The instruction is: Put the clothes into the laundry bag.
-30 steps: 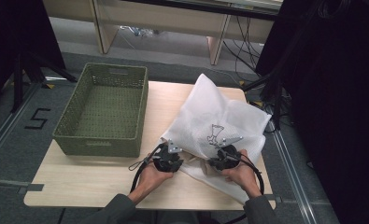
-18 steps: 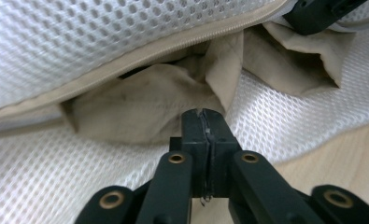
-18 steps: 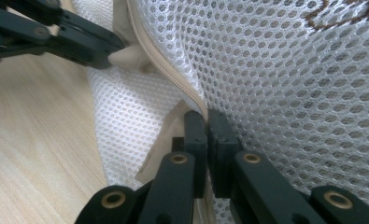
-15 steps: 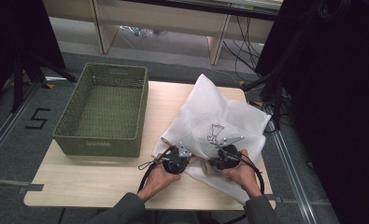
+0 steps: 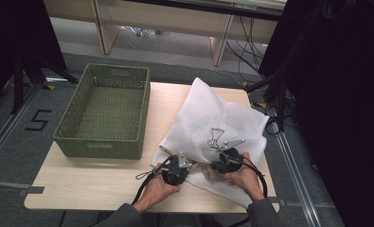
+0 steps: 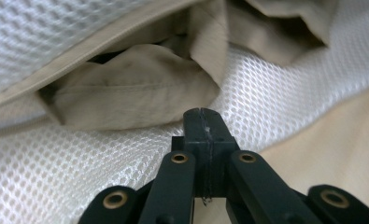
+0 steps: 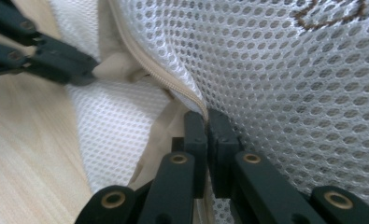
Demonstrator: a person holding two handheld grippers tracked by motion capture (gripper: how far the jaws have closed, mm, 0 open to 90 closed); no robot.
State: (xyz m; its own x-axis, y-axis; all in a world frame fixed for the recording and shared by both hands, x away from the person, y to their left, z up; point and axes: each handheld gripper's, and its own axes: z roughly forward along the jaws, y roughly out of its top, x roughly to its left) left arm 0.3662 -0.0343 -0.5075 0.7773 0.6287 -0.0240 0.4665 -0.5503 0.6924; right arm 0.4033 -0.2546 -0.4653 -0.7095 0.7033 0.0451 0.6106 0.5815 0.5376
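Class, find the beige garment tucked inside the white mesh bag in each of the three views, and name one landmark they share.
High view: beige garment peeks from the bag's near opening, between the two tools.
Left gripper view: it lies at upper centre, just beyond the shut jaws.
Right gripper view: a strip of it shows left of the jaws, under the zip edge.
Shared landmark: the white mesh bag.

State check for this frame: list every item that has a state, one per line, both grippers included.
Mesh laundry bag: lying flat, mouth open at the near edge.
Beige garment: bunched inside the bag's mouth.
Left gripper: shut, tip at the garment's edge.
Right gripper: shut on the bag's zipper edge.
Green basket: upright, empty.
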